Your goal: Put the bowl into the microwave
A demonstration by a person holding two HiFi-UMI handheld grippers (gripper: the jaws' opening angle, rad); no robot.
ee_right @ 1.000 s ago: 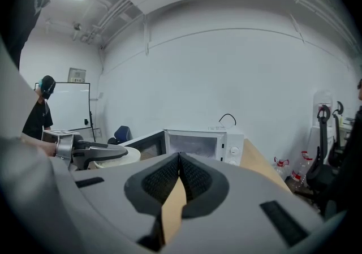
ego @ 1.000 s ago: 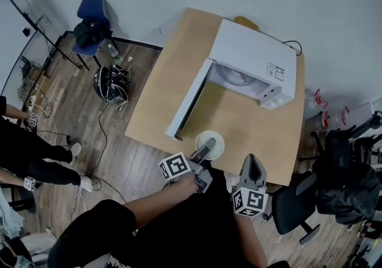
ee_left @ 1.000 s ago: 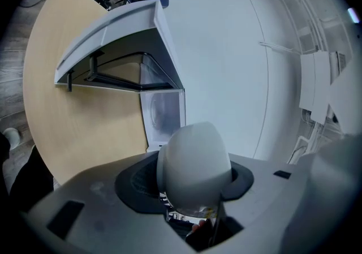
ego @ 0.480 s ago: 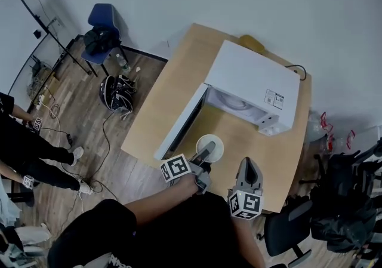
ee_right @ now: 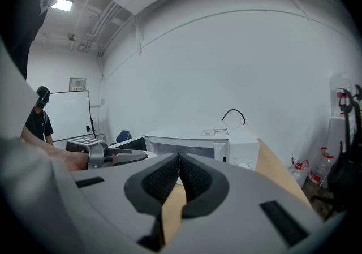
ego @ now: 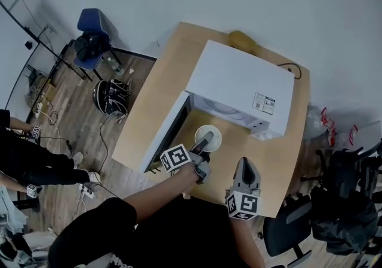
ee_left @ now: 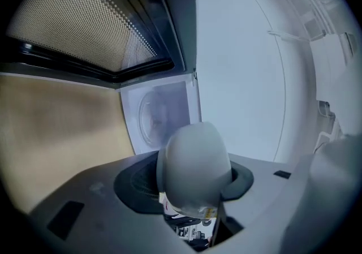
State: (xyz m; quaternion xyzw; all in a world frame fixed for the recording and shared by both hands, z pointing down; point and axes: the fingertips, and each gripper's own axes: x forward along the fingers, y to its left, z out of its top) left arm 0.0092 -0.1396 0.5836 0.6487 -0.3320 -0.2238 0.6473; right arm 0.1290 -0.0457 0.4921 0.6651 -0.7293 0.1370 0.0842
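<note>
A white bowl (ego: pixel 208 136) hangs over the wooden table (ego: pixel 176 70), just in front of the white microwave (ego: pixel 239 85). The microwave's door (ego: pixel 166 134) stands open to the left. My left gripper (ego: pixel 203 142) is shut on the bowl's near rim. In the left gripper view the bowl (ee_left: pixel 193 171) sits between the jaws, tipped on its side. Beyond it are the cavity and its glass turntable (ee_left: pixel 160 115). My right gripper (ego: pixel 249 164) hovers to the right near the table's front edge. Its pads (ee_right: pixel 165 180) touch with nothing between them.
A yellowish object (ego: pixel 241 39) and a black cable (ego: pixel 290 67) lie behind the microwave. On the floor to the left are a blue chair (ego: pixel 92 24), a black bag (ego: pixel 111 91) and a standing person's legs (ego: pixel 36 159). A black office chair (ego: pixel 287 225) stands at the right.
The left gripper has carried the bowl closer to the microwave's opening. The right gripper has kept its place beside it, still shut.
</note>
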